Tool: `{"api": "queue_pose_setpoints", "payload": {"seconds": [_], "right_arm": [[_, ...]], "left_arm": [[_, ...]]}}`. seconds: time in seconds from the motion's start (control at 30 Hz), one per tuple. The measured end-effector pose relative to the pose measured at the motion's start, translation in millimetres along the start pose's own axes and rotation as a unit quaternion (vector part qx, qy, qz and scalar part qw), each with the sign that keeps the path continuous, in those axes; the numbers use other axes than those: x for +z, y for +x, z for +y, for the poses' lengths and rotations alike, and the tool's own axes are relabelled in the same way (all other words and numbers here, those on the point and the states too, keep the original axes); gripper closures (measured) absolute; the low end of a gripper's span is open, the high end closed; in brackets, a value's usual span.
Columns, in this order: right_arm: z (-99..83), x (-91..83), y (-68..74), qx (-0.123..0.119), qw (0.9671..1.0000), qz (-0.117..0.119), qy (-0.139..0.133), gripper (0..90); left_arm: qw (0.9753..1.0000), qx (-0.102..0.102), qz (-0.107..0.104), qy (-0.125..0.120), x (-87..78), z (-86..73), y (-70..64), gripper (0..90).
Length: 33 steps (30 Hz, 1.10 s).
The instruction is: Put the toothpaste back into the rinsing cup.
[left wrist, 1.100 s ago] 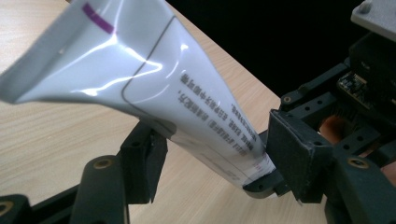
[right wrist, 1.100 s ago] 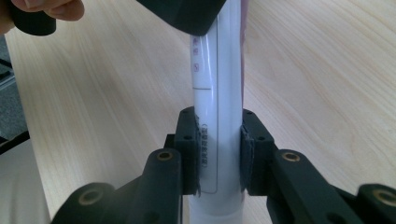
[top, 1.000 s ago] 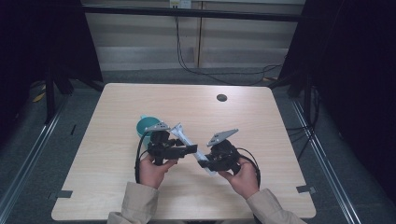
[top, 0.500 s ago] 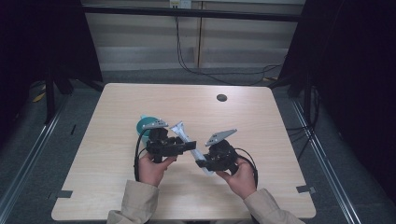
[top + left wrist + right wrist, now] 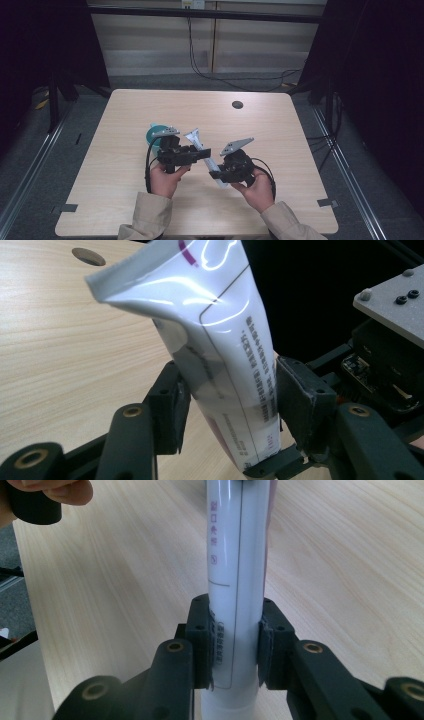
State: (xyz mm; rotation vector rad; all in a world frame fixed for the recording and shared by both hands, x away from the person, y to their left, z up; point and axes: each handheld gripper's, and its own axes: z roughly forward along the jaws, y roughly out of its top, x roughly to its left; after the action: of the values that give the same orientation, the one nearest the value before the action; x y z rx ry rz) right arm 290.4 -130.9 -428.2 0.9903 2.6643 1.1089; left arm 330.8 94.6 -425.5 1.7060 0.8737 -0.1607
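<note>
A white tube (image 5: 195, 137) with purple print is held above the wooden table (image 5: 280, 150) between both grippers. My left gripper (image 5: 205, 152) is shut on its middle; in the left gripper view the pads press both sides of the tube (image 5: 220, 340), whose flat crimped end points up and away. My right gripper (image 5: 216, 175) is shut on the tube's lower part, and the right gripper view shows the tube (image 5: 237, 555) running straight up from between the two jaws. The left gripper (image 5: 227, 405) and right gripper (image 5: 235, 645) sit close together.
A teal round object (image 5: 150, 134) lies on the table just behind the left hand. A dark cable hole (image 5: 237, 104) sits near the table's far edge. The person's left hand (image 5: 50, 490) appears at the top left of the right gripper view.
The left gripper's jaws have shifted a little to the right onto the tube. The right hand has edged slightly nearer; the tube stays between both.
</note>
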Motion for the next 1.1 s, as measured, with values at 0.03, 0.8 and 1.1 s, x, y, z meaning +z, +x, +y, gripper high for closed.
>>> {"api": "queue_pose_setpoints", "payload": {"seconds": [0.03, 0.8, 1.1], "right_arm": [[0.1, 0.4, 0.0, 0.001, 1.0000, 0.002, 0.000, 71.7], [1.8, 4.4, 2.5, 0.009, 0.9998, 0.018, -0.009, 71.1], [3.9, 3.3, 3.1, 0.011, 0.9996, 0.020, -0.019, 70.9]], "left_arm": [[1.0000, 0.000, 0.000, 0.000, -0.4, 0.0, 0.4, 49.5], [0.9998, -0.010, -0.010, -0.013, -1.2, 1.6, -3.2, 57.7], [0.9995, 0.006, 0.001, -0.031, -4.4, 1.7, -8.5, 62.4]]}}
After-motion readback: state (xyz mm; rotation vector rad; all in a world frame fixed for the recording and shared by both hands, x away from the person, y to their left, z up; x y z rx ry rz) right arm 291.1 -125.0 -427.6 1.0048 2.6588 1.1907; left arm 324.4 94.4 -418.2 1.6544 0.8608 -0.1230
